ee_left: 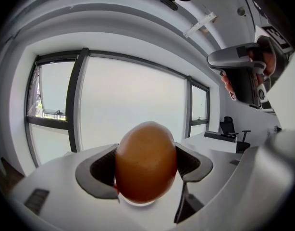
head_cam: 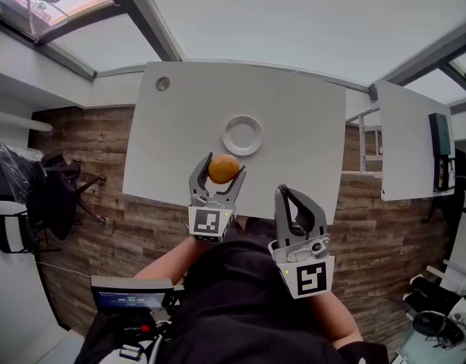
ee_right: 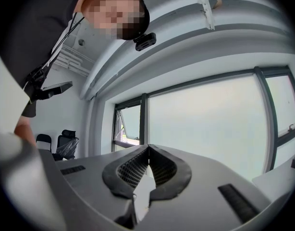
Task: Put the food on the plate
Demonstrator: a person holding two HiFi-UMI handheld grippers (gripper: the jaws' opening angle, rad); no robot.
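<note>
My left gripper (head_cam: 222,167) is clamped on the brown egg-shaped food (ee_left: 146,161), held aloft just short of the white plate (head_cam: 242,135): carrying step under way, next calling, I judge, for a forward reach, lowering and gentle release.

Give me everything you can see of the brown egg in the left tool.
The brown egg is smooth, matte tan with faint specks, unbroken as far as shows. It is clamped in the left tool, between its dark pads, one each side, narrower end up in the left gripper view. In the head view it sits over the near part of the white table, short of the empty white plate. Only the pads touch it.
</note>
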